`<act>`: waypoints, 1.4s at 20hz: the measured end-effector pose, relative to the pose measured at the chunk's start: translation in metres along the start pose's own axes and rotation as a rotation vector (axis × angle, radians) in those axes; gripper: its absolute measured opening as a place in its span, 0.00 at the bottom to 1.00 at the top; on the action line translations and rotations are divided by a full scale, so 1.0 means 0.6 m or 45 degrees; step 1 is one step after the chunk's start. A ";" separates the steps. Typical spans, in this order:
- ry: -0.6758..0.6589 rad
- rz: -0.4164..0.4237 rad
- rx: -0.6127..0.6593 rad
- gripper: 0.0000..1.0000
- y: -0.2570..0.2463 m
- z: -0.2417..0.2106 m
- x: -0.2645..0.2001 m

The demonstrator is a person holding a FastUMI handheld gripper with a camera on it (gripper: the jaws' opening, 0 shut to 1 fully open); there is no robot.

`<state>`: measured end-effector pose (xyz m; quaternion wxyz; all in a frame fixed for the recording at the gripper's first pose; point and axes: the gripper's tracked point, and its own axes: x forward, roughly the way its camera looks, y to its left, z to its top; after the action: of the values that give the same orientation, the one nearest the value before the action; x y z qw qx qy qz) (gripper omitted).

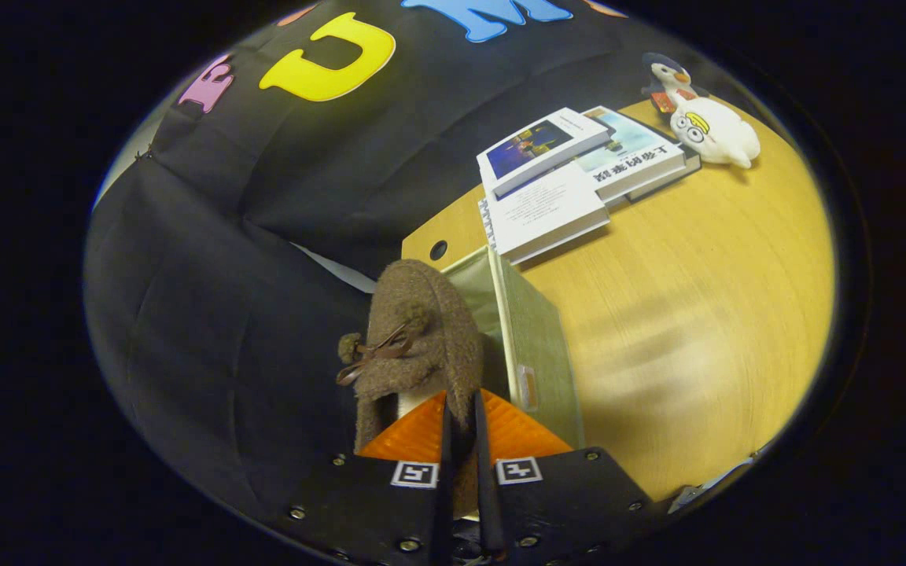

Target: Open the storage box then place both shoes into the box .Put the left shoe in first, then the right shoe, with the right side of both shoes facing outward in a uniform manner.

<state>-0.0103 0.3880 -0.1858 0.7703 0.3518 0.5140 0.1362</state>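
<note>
Shoe carried to the box.
Hand-held gripper (461, 428) pinches a brown fuzzy shoe (421, 338) over the open green storage box (535, 346); lowering comes next.

A light wooden table (697, 314) takes up the right side, its grain smeared by a soft glare near the middle. At its far corner a small round hole (438, 250) is cut through the top. A loose stack of books (571, 177) lies on the table beyond that hole, and further along the far edge sit two plush toys (705, 118). Behind the table hangs the booth's black cloth wall (225, 275), creased and seamed.
</note>
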 end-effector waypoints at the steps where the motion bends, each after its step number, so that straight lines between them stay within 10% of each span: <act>1: 0.011 0.024 -0.007 0.24 0.004 -0.006 -0.003; 2: -0.009 0.036 -0.026 0.63 0.003 -0.003 -0.010; 4: -0.074 -0.018 -0.105 0.96 -0.017 0.018 -0.032; 15: -0.441 -0.035 -0.500 0.97 -0.124 0.191 -0.261; 28: -0.854 -0.313 -0.815 0.97 -0.280 0.321 -0.482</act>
<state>0.0093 0.0250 -0.0560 0.9737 0.0583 0.2073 0.0746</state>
